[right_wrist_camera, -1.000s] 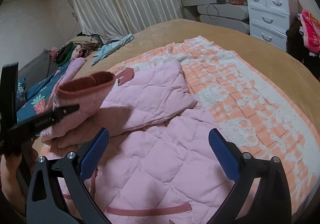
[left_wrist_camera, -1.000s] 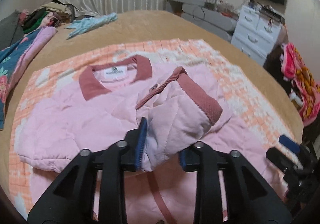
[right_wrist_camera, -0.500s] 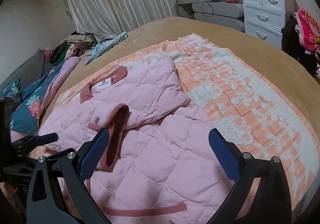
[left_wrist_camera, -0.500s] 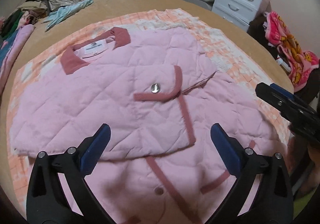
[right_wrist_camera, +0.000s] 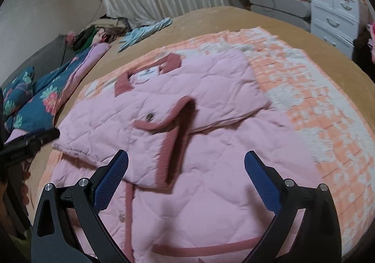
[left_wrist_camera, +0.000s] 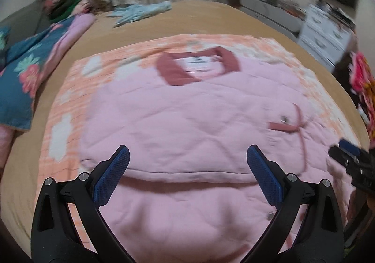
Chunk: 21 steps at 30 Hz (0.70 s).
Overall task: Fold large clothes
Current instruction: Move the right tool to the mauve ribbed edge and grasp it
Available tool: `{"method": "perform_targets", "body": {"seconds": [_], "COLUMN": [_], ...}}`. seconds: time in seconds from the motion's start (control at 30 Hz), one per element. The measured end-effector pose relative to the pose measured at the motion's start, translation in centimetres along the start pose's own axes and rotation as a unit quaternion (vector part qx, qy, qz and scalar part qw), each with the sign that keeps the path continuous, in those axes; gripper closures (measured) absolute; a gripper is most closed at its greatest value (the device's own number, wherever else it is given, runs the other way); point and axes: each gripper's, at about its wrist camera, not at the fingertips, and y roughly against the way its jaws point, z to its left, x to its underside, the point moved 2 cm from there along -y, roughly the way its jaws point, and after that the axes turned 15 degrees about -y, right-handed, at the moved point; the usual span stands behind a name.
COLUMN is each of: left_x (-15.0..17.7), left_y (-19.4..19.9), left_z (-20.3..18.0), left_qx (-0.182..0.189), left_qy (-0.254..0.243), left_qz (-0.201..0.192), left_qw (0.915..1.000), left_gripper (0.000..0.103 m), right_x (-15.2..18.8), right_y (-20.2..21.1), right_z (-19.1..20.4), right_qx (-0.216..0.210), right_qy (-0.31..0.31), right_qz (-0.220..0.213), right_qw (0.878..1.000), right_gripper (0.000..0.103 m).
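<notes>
The pink jacket's [right_wrist_camera: 187, 136] collar label [right_wrist_camera: 147, 73] is unreadable.

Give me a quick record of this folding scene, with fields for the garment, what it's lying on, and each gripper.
garment: pink quilted jacket, sleeves folded across its front, dark pink collar
surface: orange and white blanket on a tan bed
left gripper: open, nothing between the pads, above the jacket
right gripper: open, holding nothing

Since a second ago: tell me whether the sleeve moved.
Yes. The sleeve, then held up beside the collar, now lies flat across the jacket's front, released from the open left gripper.
</notes>
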Motion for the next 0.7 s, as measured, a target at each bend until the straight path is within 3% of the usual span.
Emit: {"method": "perform_targets", "body": {"seconds": [0.1, 0.37, 0.7], "left_x": [0.8, 2.3, 3.2], "left_y": [-0.3, -1.5, -3.7], "left_z": [3.4, 8.8, 12.0], "left_qx": [-0.025, -0.029, -0.003], "left_qy": [0.038, 0.088, 0.123], "left_qz": [-0.001, -0.01, -0.019], "left_qw": [0.9989, 0.9956, 0.9923], "left_gripper": [0.009, 0.009, 0.009], "right_x": [0.6, 1.2, 1.2], "right_y": [-1.0, -4.6, -8.6], "right_z": [1.1, 2.3, 1.7], "right_qx": [-0.002, -0.003, -0.008], "right_qy": [0.005, -0.006, -0.056], "right_qz": [0.011, 0.044, 0.076], "right_qw": [1.0, 0.999, 0.995], "right_gripper": [0.004, 0.004, 0.004]}}
